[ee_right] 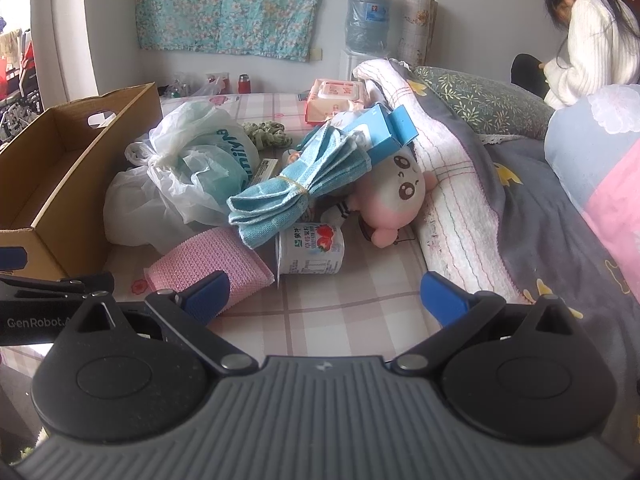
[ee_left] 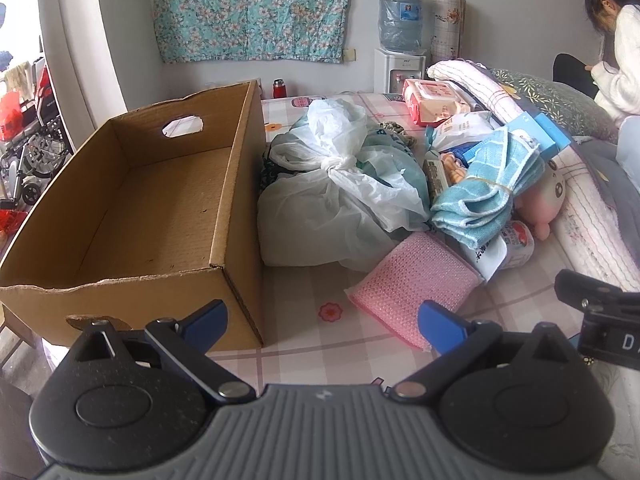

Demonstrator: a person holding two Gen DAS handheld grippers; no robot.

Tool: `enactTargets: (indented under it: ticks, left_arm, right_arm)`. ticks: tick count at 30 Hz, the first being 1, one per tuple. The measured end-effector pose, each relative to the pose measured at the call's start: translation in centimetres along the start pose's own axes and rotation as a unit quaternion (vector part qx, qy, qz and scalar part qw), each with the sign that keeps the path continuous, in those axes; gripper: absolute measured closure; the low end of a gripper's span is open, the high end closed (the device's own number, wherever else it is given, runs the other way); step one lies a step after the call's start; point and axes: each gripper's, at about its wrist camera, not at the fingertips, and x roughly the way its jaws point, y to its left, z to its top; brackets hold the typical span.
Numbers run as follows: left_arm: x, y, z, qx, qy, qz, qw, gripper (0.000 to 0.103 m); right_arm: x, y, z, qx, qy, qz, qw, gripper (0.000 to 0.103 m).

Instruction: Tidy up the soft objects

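- Left gripper (ee_left: 322,322): blue-padded fingers spread wide, nothing between them; hovering low over the checked pink bedsheet (ee_left: 304,292), just in front of the near corner of the open brown cardboard box (ee_left: 132,208)
- Right gripper (ee_right: 325,300): likewise spread wide and empty; pointed at the pile from the bed's near edge
- Box empty inside, sitting at the left of the pile; apparently the destination, though that is a judgement from the task alone
- Soft things heaped right of the box: knotted white plastic bag with teal contents (ee_left: 340,184) touching the box wall; flat pink textured sponge pad (ee_left: 416,286) nearest the left gripper; bundle of light-blue cloths bound by a yellow elastic (ee_right: 304,188) lying across the pile; pink-and-white plush toy with a drawn face (ee_right: 394,200) against the rolled white blanket (ee_right: 452,200)
- Likely step: first pick not yet made; pink pad probably the easiest start, lying flat and apart on top of nothing
- For a clean grasp: come in low at the pad's free near edge; pinch the edge rather than press from above
- Risk: white yoghurt cup with strawberry label (ee_right: 310,254) on its side touching the pad and under the cloth bundle; hard item, best left undisturbed; lift the pad away from it, toward the box
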Motion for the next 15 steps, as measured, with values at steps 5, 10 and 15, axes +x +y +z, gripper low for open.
enactTargets:
  ticks: [5,10,15]
  left_arm:
    - [0.07,-0.03,-0.02,-0.001,0.001,0.0,1.0,0.001]
    - [0.11,0.02,-0.05,-0.002,0.001,0.001,1.0,0.001]
    - [0.23,0.21,-0.07,-0.005,0.003,0.001,1.0,0.001]
  right_arm:
    - [0.25,-0.2,-0.1,0.0,0.003,0.002,1.0,0.001]
    - [0.34,-0.17,-0.12,0.0,0.004,0.003,1.0,0.001]
    - [0.51,-0.19,-0.11,-0.001,0.005,0.003,1.0,0.001]
